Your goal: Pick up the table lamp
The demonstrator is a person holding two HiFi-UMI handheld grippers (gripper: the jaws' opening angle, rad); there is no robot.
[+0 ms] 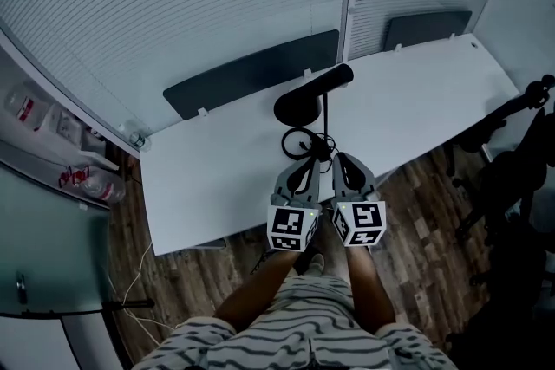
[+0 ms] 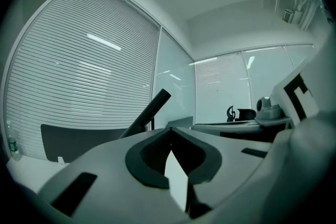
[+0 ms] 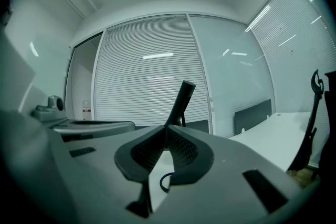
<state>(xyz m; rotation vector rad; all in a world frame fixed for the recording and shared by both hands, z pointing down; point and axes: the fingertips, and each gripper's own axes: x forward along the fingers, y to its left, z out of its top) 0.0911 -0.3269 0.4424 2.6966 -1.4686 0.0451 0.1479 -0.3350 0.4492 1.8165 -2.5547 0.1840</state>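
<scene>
A black table lamp stands on the white table [image 1: 217, 178], with a round base [image 1: 298, 106], a thin upright stem and a tube-shaped head [image 1: 334, 77]. Its cord [image 1: 297, 143] lies coiled in front of the base. My left gripper [image 1: 310, 159] and right gripper [image 1: 338, 157] sit side by side at the table's front edge, just short of the cord, pointing level at the lamp. Both are shut with nothing between the tips. The lamp head [image 2: 150, 112] rises beyond the left gripper [image 2: 169, 129]. Beyond the right gripper [image 3: 166, 128] rises the lamp head [image 3: 181, 101], with the cord [image 3: 164, 182] below.
Two dark partition panels [image 1: 251, 75] [image 1: 427, 27] stand along the table's back edge, against glass walls with blinds. A bottle [image 1: 133, 134] sits at the back left corner. A black office chair [image 1: 512, 173] stands right of the table. Shelves with bottles [image 1: 82, 180] are at left.
</scene>
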